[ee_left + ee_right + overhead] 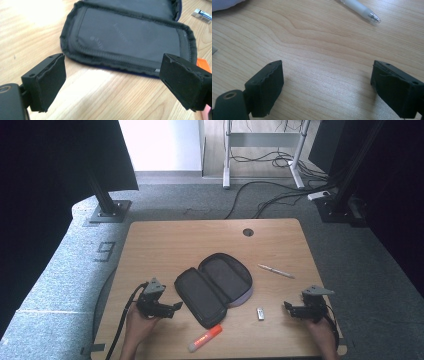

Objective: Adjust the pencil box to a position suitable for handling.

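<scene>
A black zip case (214,287) lies open flat in the middle of the wooden table, both halves empty. My left gripper (176,307) rests low at its left edge, held by a hand; in the left gripper view the case (130,37) lies just beyond the wide-apart jaws (112,85), with nothing between them. My right gripper (287,307) sits at the front right, jaws wide apart over bare wood (327,85). A white pen (276,271) lies beyond it, and its tip (359,8) is in the right gripper view. An orange-capped glue stick (205,338) lies in front of the case.
A small silver USB stick (260,313) lies between the case and my right gripper. The table (165,240) has a cable hole (248,232) at the back. A white eraser (202,15) appears past the case in the left gripper view. Cables trail on the carpet behind.
</scene>
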`<state>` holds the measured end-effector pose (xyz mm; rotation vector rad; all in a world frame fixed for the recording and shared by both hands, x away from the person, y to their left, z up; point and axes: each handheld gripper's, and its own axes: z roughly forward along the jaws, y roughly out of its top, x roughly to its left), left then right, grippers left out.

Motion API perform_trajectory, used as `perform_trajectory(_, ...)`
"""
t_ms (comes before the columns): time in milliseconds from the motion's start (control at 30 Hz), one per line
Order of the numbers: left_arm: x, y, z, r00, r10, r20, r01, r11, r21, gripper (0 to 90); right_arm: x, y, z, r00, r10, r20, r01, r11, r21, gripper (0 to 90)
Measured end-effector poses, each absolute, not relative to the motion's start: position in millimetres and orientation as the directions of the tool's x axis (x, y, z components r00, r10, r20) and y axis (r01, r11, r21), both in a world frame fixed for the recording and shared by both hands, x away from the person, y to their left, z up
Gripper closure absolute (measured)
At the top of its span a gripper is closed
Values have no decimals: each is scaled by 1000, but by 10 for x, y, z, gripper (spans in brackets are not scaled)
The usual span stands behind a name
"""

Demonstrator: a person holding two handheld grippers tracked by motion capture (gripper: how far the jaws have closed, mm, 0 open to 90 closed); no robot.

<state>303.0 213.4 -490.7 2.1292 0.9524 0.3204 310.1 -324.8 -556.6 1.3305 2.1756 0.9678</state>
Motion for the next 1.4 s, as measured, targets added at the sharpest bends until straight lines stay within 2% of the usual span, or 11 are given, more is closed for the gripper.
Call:
perform_trajectory(233, 2976, 2303, -5026, 654, 752, -82, 550, -398, 734, 49, 3106, -3237, -5569, -436, 900, 10, 616, 290, 732, 71)
perform_trajectory(533, 2933, 2409, -5188, 625, 779, -52, 562, -403, 722, 0, 3105, -3236, -5569, -438, 899, 11, 615, 291, 733, 80)
perform_trajectory(967, 2951, 2411, -5472, 600, 800, 3, 606, -457, 651, 0, 3092, -3214, -5567, -420, 907, 11, 617, 277, 736, 97)
perform_trajectory(1400, 2950, 2426, -5485, 585, 811, -6, 614, -438, 657, 0, 3092, -3206, -5569, -426, 905, 13, 620, 281, 732, 73)
